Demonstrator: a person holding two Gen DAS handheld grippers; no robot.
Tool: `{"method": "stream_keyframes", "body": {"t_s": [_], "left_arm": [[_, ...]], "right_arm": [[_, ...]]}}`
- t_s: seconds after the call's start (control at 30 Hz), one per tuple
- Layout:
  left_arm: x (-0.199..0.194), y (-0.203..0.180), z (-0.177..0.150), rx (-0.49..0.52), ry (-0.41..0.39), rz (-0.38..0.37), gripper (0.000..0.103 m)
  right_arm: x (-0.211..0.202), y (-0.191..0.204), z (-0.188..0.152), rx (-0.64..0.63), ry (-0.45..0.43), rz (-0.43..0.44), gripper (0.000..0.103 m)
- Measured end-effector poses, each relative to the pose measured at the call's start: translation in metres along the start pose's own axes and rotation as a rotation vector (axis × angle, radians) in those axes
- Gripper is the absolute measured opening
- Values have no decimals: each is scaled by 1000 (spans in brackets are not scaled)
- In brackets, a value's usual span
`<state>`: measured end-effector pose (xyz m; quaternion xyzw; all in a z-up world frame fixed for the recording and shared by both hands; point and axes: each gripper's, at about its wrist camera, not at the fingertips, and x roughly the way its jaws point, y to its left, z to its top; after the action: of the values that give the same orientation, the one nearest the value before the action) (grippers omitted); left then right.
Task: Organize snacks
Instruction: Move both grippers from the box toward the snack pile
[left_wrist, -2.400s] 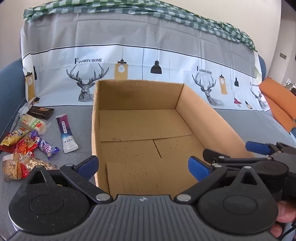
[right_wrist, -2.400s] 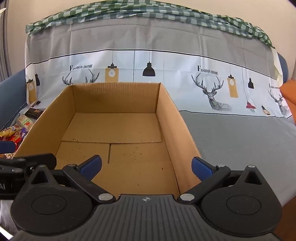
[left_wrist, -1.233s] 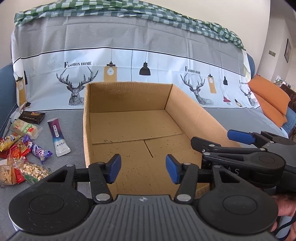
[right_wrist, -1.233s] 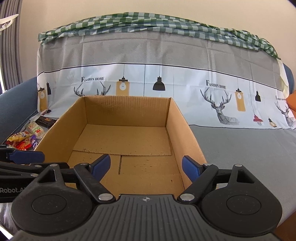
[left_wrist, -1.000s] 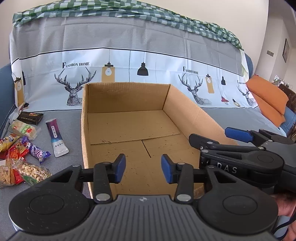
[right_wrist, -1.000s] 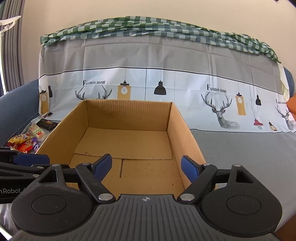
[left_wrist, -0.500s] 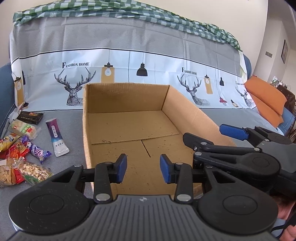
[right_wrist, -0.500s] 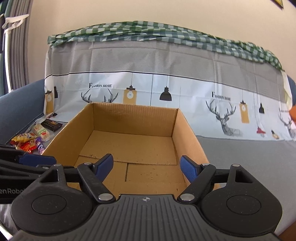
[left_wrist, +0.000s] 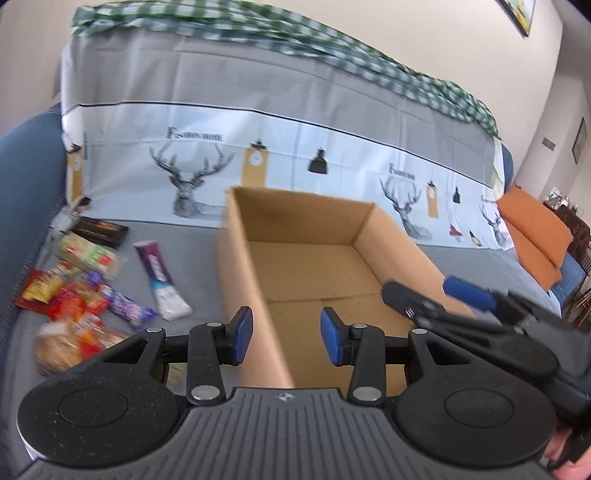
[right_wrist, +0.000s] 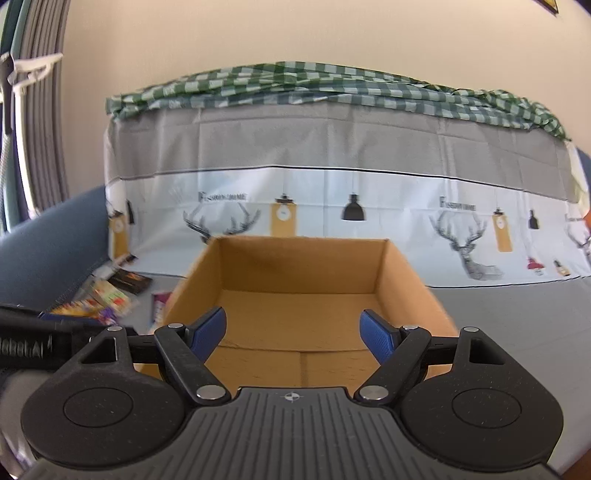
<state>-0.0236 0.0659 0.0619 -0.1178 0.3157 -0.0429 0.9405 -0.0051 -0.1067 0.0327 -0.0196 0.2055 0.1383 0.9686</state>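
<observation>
Several snack packets (left_wrist: 79, 295) lie in a loose heap on the grey cover (left_wrist: 192, 243), to the left of the cardboard box (left_wrist: 236, 273) and apart from it. The heap is blurred, so an exact count is not possible; roughly eight wrappers show. One long white and purple pouch (left_wrist: 160, 280) lies nearest the box, its long axis running away from the viewer, the purple end toward the backrest. One dark flat packet (left_wrist: 99, 230) sits farthest back, lying crosswise. One green and white packet (left_wrist: 86, 254) lies just in front of it. One purple bar (left_wrist: 127, 304) lies slantwise beside the pouch, and red and yellow wrappers (left_wrist: 40, 291) and a bag of pale biscuits (left_wrist: 57, 350) crowd the near end.

One box stands open at the top, its long axis running toward the backrest, and nothing shows inside it, only its bare brown floor.

Two grippers hover at the near end of the box. The left gripper (left_wrist: 286, 336) has its blue pads partly apart with nothing pressed between them; the box's left wall shows beyond the gap. The right gripper (right_wrist: 294, 334) has its jaws spread wide and empty, over the box's inside.

Behind stands a backrest draped with a deer-print cloth (right_wrist: 332, 206) and one green checked cloth (right_wrist: 332, 90) on top. One orange cushion (left_wrist: 532, 225) lies far right.
</observation>
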Motion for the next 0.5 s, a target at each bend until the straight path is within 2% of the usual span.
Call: {"method": "stream_keyframes", "body": {"t_s": [0.13, 0.27, 0.33, 0.4, 0.5], "left_arm": [[-6, 43, 20, -21, 2, 10, 45], [-1, 92, 23, -114, 6, 21, 45], [1, 116, 16, -184, -6, 24, 45], [5, 141, 10, -304, 27, 39, 45], [-3, 175, 8, -468, -7, 43, 48]], "right_arm": [[-3, 26, 4, 1, -25, 69, 79], [-6, 56, 5, -21, -43, 155, 72], [-5, 71, 4, -41, -48, 194, 70], [-2, 86, 0, -65, -46, 230, 70], [3, 106, -8, -102, -47, 281, 70]]}}
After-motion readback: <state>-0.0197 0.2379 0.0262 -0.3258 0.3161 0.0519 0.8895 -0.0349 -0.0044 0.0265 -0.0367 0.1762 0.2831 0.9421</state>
